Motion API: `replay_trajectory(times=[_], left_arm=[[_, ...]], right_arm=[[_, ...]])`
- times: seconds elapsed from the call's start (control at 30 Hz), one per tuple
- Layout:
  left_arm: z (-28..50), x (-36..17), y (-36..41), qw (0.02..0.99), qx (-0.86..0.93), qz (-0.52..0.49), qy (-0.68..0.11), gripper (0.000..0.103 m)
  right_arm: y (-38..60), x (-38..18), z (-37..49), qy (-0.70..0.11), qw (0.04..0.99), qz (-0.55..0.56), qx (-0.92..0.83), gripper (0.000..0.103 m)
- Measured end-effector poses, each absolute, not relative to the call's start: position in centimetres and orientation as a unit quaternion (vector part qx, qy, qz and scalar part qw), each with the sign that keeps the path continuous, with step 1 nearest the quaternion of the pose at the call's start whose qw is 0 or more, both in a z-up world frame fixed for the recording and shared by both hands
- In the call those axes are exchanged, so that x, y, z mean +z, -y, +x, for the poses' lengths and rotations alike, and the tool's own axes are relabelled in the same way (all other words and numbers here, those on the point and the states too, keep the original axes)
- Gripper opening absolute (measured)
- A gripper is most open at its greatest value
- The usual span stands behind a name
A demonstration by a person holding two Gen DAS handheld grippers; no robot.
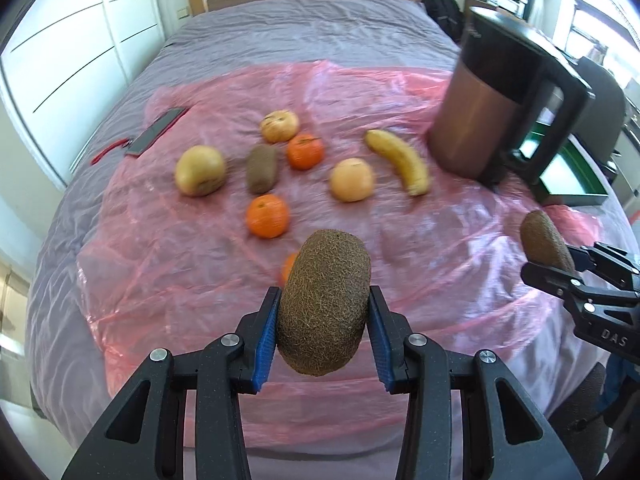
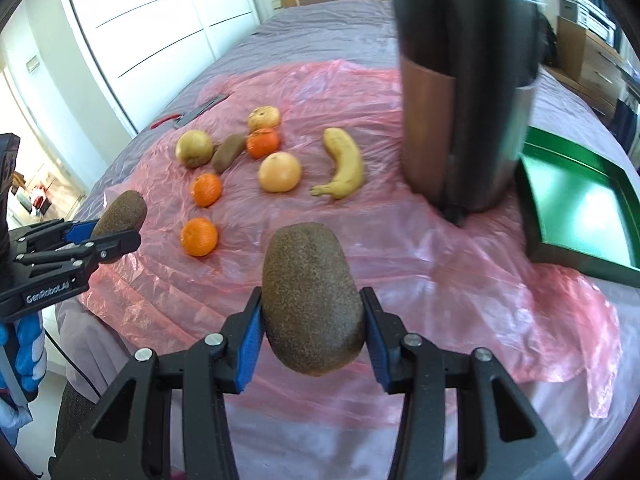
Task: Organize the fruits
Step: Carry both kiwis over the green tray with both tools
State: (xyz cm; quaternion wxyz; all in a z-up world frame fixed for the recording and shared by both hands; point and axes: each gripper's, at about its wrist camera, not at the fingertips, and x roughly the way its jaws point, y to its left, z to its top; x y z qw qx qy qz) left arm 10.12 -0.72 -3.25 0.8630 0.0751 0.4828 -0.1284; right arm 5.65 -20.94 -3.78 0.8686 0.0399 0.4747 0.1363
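In the left wrist view my left gripper (image 1: 324, 292) is shut on a brown kiwi (image 1: 324, 312) held above the pink plastic sheet (image 1: 192, 256). My right gripper (image 2: 311, 292) is shut on a second kiwi (image 2: 312, 304). Each gripper also shows in the other's view: the right gripper (image 1: 560, 268) at the right edge, the left gripper (image 2: 110, 240) at the left edge. On the sheet lie a third kiwi (image 1: 262, 168), three mandarins (image 1: 267, 216), a banana (image 1: 400, 160), two apples (image 1: 280, 125) and a pale orange (image 1: 352, 180). A green tray (image 2: 580, 266) sits at the right.
A tall copper and black kettle (image 1: 492, 104) stands on the sheet between the fruit and the tray. A dark phone (image 1: 156, 132) with a red cord lies at the far left on the grey bedcover (image 1: 280, 36). White wardrobe doors line the left side.
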Motion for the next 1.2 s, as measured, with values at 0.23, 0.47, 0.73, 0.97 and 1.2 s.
replay_trajectory(times=[0.23,0.47,0.73,0.97,1.2], left_arm=[[8.4,-1.8,7.2,0.853,-0.187,0.094,-0.478,0.037],[6.9,-1.0,13.5,0.839,-0.242,0.113,-0.474,0.037],[6.9,-0.6,21.7,0.822,-0.29,0.149,-0.466,0.037],[9.6,-0.1,29.3,0.817,-0.319,0.169,-0.45,0.037],[14.3,-1.4,35.8,0.821,-0.31,0.18,-0.444,0.037]], right_arm=[[26.6,-2.8,4.3,-0.463,0.879,0.062,0.097,0.019],[32.7,-2.0,3.5,-0.452,0.887,0.079,0.054,0.019],[40.4,-1.4,4.3,-0.432,0.896,0.104,0.007,0.019],[47.3,-1.1,7.8,-0.416,0.902,0.112,-0.034,0.019],[52.8,-2.3,14.0,-0.41,0.903,0.112,-0.065,0.019]])
